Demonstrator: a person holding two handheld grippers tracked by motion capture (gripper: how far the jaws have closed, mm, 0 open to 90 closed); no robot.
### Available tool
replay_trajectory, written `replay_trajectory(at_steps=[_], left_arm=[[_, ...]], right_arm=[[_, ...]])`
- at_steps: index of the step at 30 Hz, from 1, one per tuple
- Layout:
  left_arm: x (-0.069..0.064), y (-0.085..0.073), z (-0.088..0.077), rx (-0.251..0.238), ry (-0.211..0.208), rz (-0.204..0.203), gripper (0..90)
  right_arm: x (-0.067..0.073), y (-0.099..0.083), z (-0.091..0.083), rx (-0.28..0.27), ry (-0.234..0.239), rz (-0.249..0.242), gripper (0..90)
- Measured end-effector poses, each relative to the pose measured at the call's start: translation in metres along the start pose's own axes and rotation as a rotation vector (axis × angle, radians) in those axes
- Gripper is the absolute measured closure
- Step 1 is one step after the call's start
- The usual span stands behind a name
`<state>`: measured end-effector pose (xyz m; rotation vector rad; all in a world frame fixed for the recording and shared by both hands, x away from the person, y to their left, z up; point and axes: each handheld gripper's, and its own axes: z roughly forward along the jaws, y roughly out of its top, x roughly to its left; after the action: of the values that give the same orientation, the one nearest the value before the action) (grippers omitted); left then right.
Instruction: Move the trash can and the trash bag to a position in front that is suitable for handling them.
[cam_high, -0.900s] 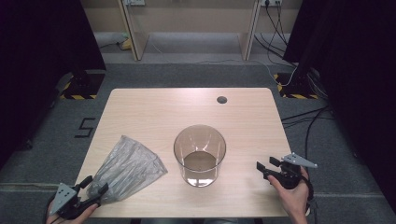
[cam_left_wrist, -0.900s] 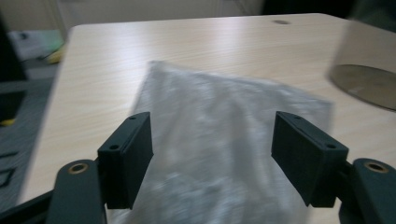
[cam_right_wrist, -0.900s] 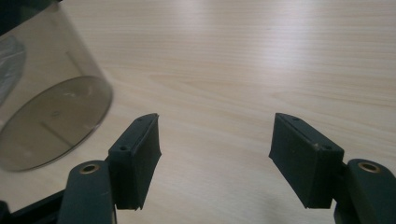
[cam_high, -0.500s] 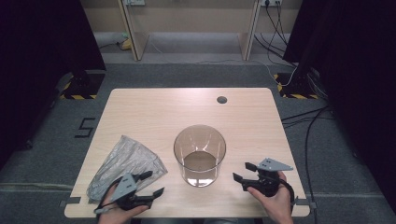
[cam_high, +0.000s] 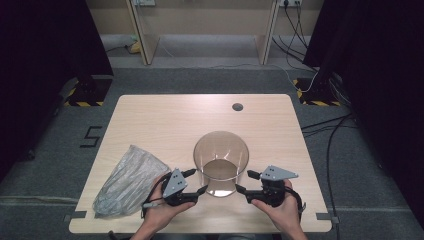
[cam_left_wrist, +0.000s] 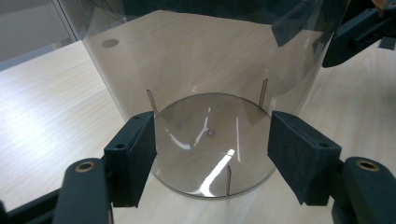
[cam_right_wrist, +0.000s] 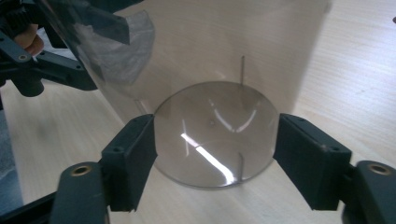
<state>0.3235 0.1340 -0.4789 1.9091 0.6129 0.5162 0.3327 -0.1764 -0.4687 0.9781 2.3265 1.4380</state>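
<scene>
A lab: black curtains (cam_high: 45, 45), floor cables (cam_high: 320, 125), hazard tape (cam_high: 82, 103)

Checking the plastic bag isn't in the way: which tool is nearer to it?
Left. The left tool sits just right of the crumpled plastic bag, at the clear container's base; the right tool is beyond the container, on its far side from the bag.

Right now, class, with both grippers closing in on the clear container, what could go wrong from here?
1. The clear container is smooth and round; the open left gripper and right gripper approach near its base, so it may slip or tip.
2. Uneven pushes could slide it across the table.
3. The plastic bag lies close by the left hand and could get dragged.
</scene>
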Motion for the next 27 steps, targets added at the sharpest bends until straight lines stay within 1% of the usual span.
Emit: replay_trajectory(at_steps=[1, 2, 4, 5, 6, 7, 9, 11, 12, 13, 14, 15, 16, 17, 18, 19, 21, 22, 24, 25, 26, 27], left_arm=[[0.0, 0.002, 0.005, -0.002, 0.006, -0.001, 31.9], [0.001, 0.004, 0.011, -0.006, 0.005, -0.007, 31.9], [0.004, 0.008, 0.021, -0.014, -0.002, -0.001, 32.0], [0.004, 0.008, 0.021, -0.014, -0.002, -0.001, 32.0], [0.005, 0.01, 0.026, -0.013, 0.0, 0.003, 32.0], [0.009, 0.011, 0.029, -0.017, -0.006, -0.003, 32.5], [0.012, 0.011, 0.021, -0.027, 0.001, -0.012, 32.3], [0.018, 0.006, 0.004, -0.039, 0.015, -0.032, 31.7], [0.022, 0.002, -0.008, -0.041, 0.033, -0.04, 31.4], [0.022, 0.002, -0.008, -0.041, 0.033, -0.04, 31.1], [0.029, -0.005, -0.025, -0.039, 0.062, -0.053, 31.1], [0.04, -0.017, -0.051, -0.034, 0.113, -0.081, 30.6], [0.047, -0.024, -0.068, -0.028, 0.148, -0.096, 30.5], [0.054, -0.032, -0.085, -0.016, 0.195, -0.111, 30.5], [0.061, -0.04, -0.103, 0.007, 0.249, -0.118, 30.7], [0.069, -0.049, -0.12, 0.041, 0.304, -0.129, 31.0], [0.083, -0.066, -0.153, 0.08, 0.398, -0.18, 31.6], [0.089, -0.074, -0.168, 0.102, 0.436, -0.205, 31.8], [0.099, -0.09, -0.194, 0.152, 0.497, -0.261, 32.0], [0.102, -0.097, -0.204, 0.175, 0.518, -0.28, 32.2], [0.105, -0.102, -0.21, 0.194, 0.527, -0.297, 32.3], [0.109, -0.111, -0.218, 0.22, 0.533, -0.332, 32.5]], right_arm=[[-0.003, 0.002, 0.001, 0.007, -0.009, 0.001, 28.9], [-0.006, 0.003, 0.003, 0.004, -0.023, 0.004, 29.9], [-0.012, 0.006, 0.005, -0.008, -0.037, 0.011, 31.2], [-0.012, 0.006, 0.005, -0.008, -0.037, 0.011, 31.2], [-0.015, 0.007, 0.007, -0.009, -0.048, 0.015, 30.4], [-0.021, 0.011, 0.01, -0.004, -0.068, 0.012, 30.9], [-0.024, 0.012, 0.01, -0.007, -0.067, 0.019, 31.2], [-0.027, 0.01, 0.005, -0.021, -0.073, 0.03, 31.7], [-0.03, 0.009, 0.001, -0.028, -0.078, 0.042, 31.8], [-0.03, 0.009, 0.001, -0.028, -0.078, 0.042, 31.8], [-0.033, 0.006, -0.003, -0.031, -0.087, 0.053, 31.7], [-0.042, -0.003, -0.014, -0.032, -0.115, 0.08, 31.5], [-0.045, -0.007, -0.018, -0.032, -0.126, 0.091, 31.5], [-0.049, -0.012, -0.022, -0.029, -0.142, 0.11, 31.4], [-0.052, -0.017, -0.027, -0.026, -0.155, 0.126, 31.1], [-0.055, -0.021, -0.031, -0.023, -0.166, 0.136, 31.1], [-0.057, -0.027, -0.038, -0.026, -0.178, 0.153, 30.9], [-0.058, -0.029, -0.041, -0.029, -0.182, 0.162, 30.7], [-0.059, -0.031, -0.044, -0.032, -0.191, 0.164, 30.5], [-0.058, -0.031, -0.045, -0.034, -0.19, 0.167, 30.5], [-0.058, -0.031, -0.045, -0.037, -0.191, 0.167, 30.5], [-0.058, -0.03, -0.045, -0.039, -0.193, 0.165, 30.5]])
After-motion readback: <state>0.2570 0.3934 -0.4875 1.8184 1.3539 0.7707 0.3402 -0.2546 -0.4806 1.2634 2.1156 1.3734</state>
